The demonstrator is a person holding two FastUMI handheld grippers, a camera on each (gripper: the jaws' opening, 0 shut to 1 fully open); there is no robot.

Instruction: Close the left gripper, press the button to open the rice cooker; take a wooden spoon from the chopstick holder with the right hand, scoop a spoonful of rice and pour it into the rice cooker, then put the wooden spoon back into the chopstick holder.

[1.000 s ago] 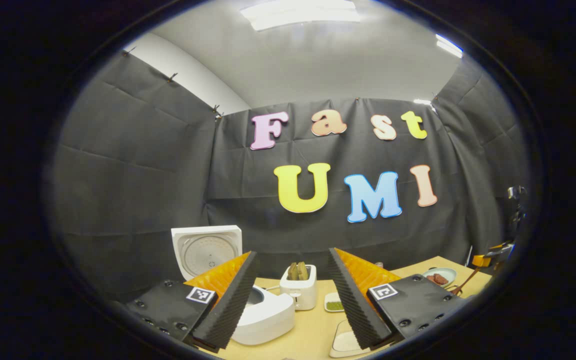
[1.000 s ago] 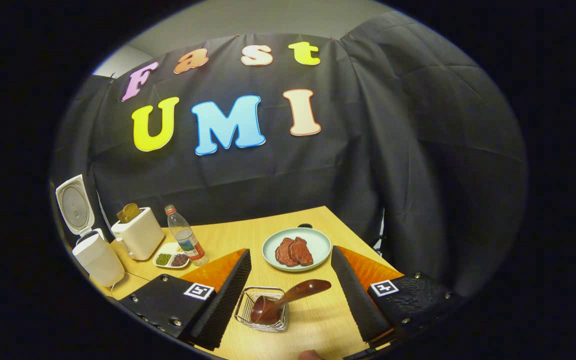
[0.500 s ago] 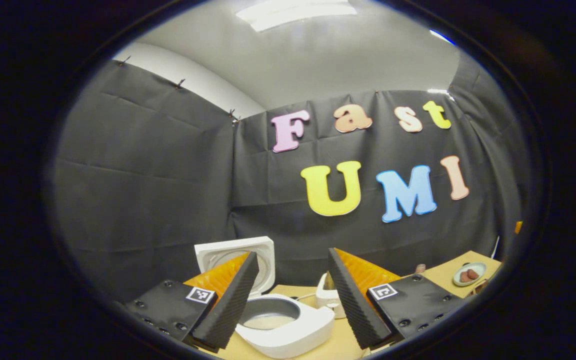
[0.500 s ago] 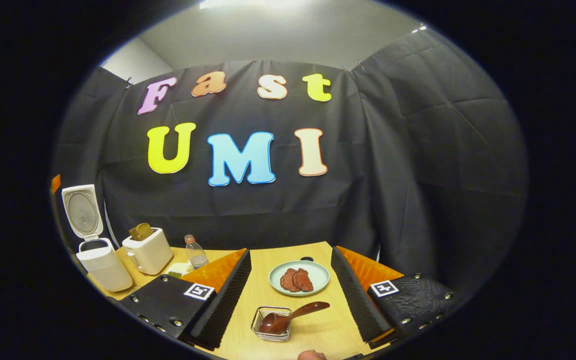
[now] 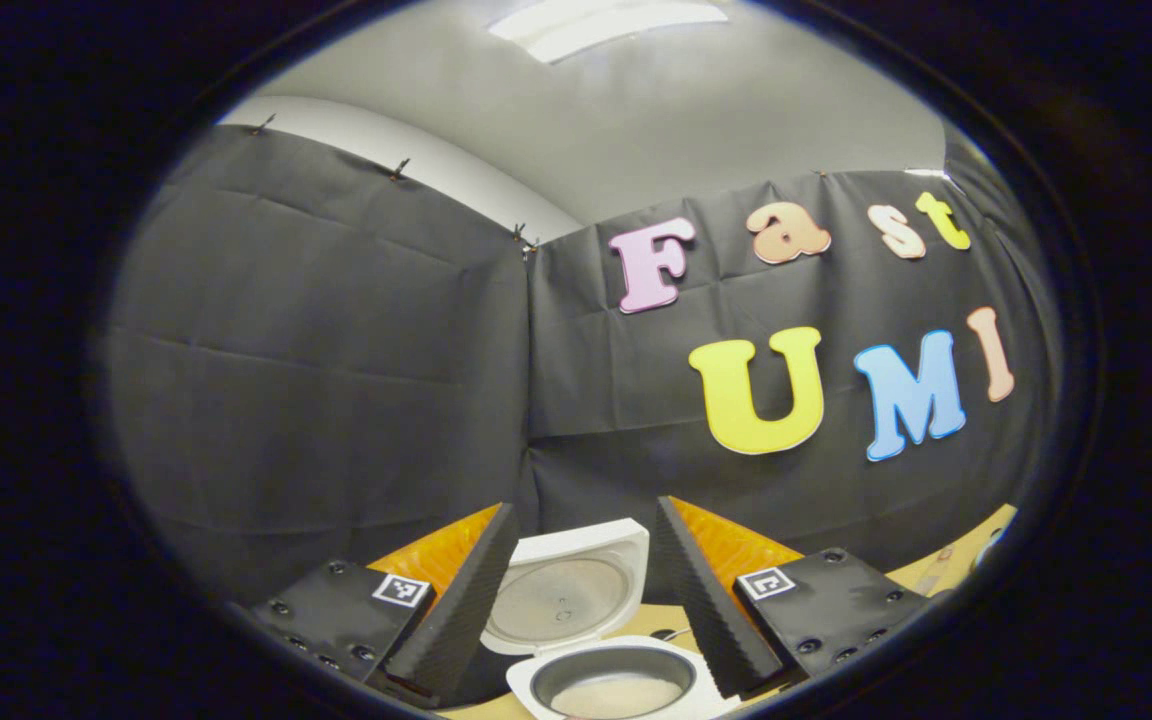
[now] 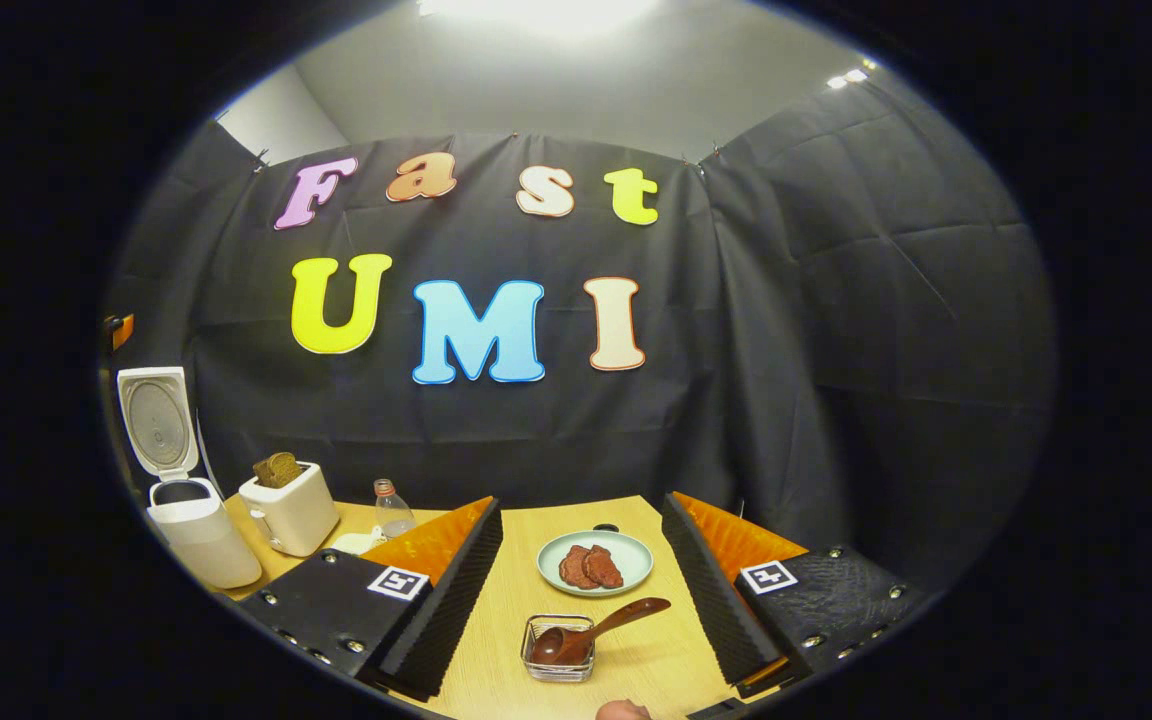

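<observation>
Your left gripper (image 5: 581,600) has its fingers spread wide with nothing between them — the rice cooker (image 5: 616,682) sits just ahead, lid (image 5: 568,598) upright and pot showing. Your right gripper (image 6: 581,598) is spread just as wide and holds nothing. Between its fingers, farther along the table (image 6: 521,545), the wooden spoon (image 6: 591,632) leans in the wire chopstick holder (image 6: 556,662) — a plate of meat (image 6: 596,562) lies behind.

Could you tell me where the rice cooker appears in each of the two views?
Left gripper view: the rice cooker sits bottom centre, between the fingers, lid up.
Right gripper view: the rice cooker stands at the far left edge, beside the toaster.
Shared landmark: its raised lid against the black cloth wall.
</observation>
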